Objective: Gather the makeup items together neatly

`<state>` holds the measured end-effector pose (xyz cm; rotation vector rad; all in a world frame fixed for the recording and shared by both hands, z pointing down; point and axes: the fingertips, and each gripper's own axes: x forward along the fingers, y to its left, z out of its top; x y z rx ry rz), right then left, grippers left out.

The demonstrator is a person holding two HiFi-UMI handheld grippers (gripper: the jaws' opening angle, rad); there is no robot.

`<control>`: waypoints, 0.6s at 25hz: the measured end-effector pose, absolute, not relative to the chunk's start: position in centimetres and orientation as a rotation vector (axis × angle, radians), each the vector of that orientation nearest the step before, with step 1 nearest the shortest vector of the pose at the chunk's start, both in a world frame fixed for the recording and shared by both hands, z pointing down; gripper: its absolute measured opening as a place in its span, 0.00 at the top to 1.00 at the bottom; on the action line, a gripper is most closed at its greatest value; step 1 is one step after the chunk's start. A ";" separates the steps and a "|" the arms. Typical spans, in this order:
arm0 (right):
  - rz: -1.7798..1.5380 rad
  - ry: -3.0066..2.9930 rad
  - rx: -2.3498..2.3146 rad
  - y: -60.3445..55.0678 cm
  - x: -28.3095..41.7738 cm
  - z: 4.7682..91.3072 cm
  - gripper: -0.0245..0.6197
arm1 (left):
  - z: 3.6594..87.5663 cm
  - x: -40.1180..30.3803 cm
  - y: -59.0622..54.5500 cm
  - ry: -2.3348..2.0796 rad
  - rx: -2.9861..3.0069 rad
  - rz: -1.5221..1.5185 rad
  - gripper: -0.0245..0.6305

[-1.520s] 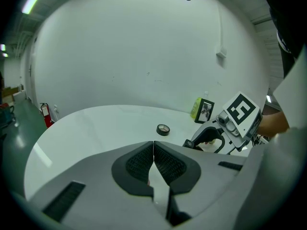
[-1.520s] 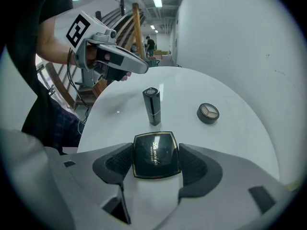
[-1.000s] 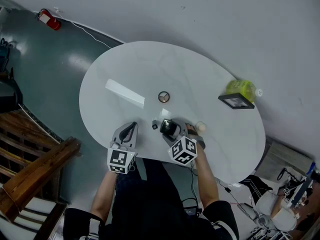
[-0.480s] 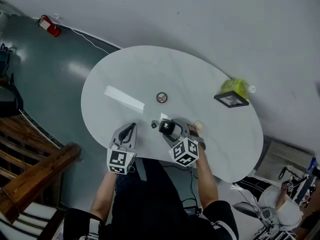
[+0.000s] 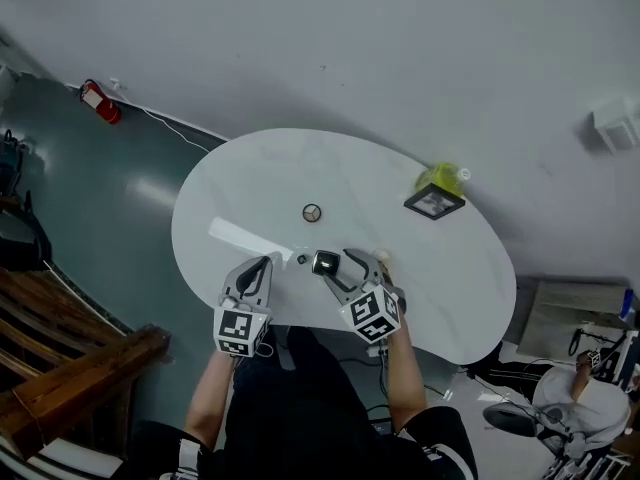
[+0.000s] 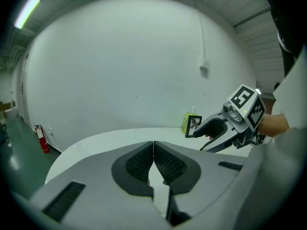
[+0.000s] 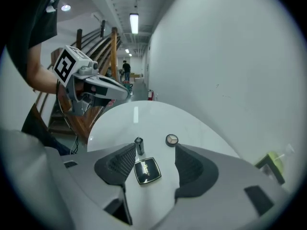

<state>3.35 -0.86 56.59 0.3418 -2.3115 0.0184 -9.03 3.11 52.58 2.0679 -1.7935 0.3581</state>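
Overhead, white oval table (image 5: 430, 268) beside grey wall (image 5: 350, 48); left gripper (image 6: 153, 147) closed, right gripper (image 7: 154, 150) wide astride compact (image 7: 147, 170).

Black compact (image 7: 147, 170) — lettering illegible

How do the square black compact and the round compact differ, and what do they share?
The square black compact is dark and glossy; the round compact has a pale top. The square black compact lies between the open fingers of the right gripper; the round compact lies beyond them. Both lie flat on the table.
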 end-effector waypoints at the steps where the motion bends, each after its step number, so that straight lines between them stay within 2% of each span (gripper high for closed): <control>1: 0.016 -2.333 0.387 -1.1 3.5 55.5 0.54 | 51.9 -8.9 3.1 -1.795 2.086 0.352 0.93; 3: -0.001 -2.375 0.493 -1.8 3.8 53.3 0.68 | 50.3 -8.9 2.8 -1.806 2.128 0.344 0.93; 4: -0.008 -2.393 0.541 -2.1 4.1 52.4 0.72 | 49.5 -8.8 2.7 -1.814 2.147 0.343 0.93; 15: 0.000 -2.540 0.959 -2.0 7.2 44.3 0.88 | 42.4 -6.5 3.5 -1.855 2.292 0.294 0.93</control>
